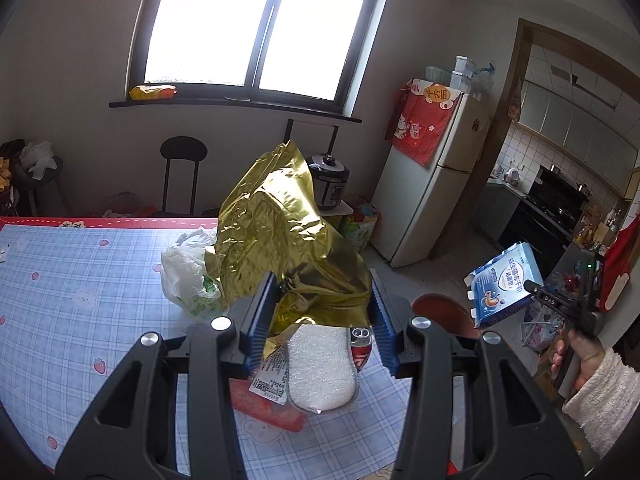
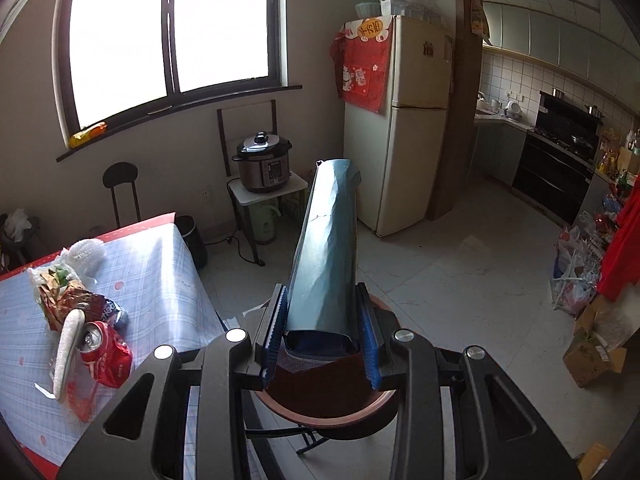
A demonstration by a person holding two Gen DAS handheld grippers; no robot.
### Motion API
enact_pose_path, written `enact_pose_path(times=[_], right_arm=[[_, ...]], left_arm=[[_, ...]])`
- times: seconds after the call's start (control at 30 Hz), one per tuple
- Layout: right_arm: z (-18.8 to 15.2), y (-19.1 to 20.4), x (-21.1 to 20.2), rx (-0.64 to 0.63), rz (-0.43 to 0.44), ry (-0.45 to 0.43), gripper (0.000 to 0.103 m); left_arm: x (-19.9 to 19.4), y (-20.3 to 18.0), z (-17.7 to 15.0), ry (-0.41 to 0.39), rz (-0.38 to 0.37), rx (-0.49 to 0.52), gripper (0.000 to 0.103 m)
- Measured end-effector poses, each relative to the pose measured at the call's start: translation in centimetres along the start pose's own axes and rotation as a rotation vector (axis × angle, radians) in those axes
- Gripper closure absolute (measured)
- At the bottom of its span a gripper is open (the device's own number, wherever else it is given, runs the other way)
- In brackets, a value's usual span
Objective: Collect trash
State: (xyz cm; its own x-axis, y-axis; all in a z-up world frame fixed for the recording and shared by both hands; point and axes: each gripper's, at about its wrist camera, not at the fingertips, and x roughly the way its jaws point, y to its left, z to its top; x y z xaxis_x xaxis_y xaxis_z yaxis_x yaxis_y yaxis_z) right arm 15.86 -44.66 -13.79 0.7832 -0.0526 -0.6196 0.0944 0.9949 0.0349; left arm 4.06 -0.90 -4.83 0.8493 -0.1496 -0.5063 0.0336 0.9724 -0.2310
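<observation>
Left gripper [image 1: 322, 316]: clamped on a crumpled gold foil bag [image 1: 280, 216], which stands up between the pads above the table [image 1: 80, 280].

Right gripper [image 2: 324, 332]: pinching a flattened blue carton [image 2: 326, 248] by its open end; in the left wrist view the same carton [image 1: 502, 284] hangs off the table's edge at 3 o'clock, held out over the floor.

Remaining litter on the table, at 6 o'clock under the left gripper: a white foam pad [image 1: 322, 368], a crushed red can [image 1: 362, 346], a red wrapper [image 1: 268, 404]; at 9 o'clock, a white plastic bag [image 1: 186, 272].

Step in hand, as judged: both grippers are loaded and carrying trash away from the table.

Next move: needs a bin. A dark one [image 2: 192, 240] stands on the floor by the table's far corner, at 10 o'clock from the right gripper; each piece wants releasing over its mouth.
</observation>
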Motion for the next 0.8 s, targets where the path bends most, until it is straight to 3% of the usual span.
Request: enact_pose_path(times=[0.27,0.3,0.4,0.47,0.53,0.6,0.63,0.8], right_arm=[[1.9,-1.9,3.4,0.030,0.004,-0.002,0.066],[2.2,-1.9,3.3,0.033,0.002,-0.011,0.063],[3.1,-1.8,1.7,0.047,0.001,-0.067,0.037],[3.7,-1.8,0.4,0.049,0.016,-0.097,0.030],[4.2,-1.9,-1.1,0.051,0.018,-0.121,0.012],[4.6,-1.9,-2.9,0.045,0.016,-0.154,0.006],[4.7,-1.9,-3.8,0.040,0.012,-0.168,0.006],[5.1,-2.7,-7.8,0.042,0.029,-0.225,0.006]], left_arm=[[0.2,-2.1,-1.0,0.010,0.016,0.008,0.056],[0.2,-2.3,-1.0,0.011,0.015,0.009,0.056],[0.2,-2.8,-1.0,0.010,0.008,0.014,0.056],[0.4,-3.3,-1.0,0.010,-0.004,0.018,0.056],[0.7,-3.8,-0.8,0.011,-0.020,0.029,0.057],[1.0,-4.5,-0.6,0.014,-0.037,0.040,0.059],[1.3,-4.9,-0.5,0.019,-0.047,0.046,0.070],[3.9,-7.3,-0.3,0.046,-0.110,0.078,0.074]])
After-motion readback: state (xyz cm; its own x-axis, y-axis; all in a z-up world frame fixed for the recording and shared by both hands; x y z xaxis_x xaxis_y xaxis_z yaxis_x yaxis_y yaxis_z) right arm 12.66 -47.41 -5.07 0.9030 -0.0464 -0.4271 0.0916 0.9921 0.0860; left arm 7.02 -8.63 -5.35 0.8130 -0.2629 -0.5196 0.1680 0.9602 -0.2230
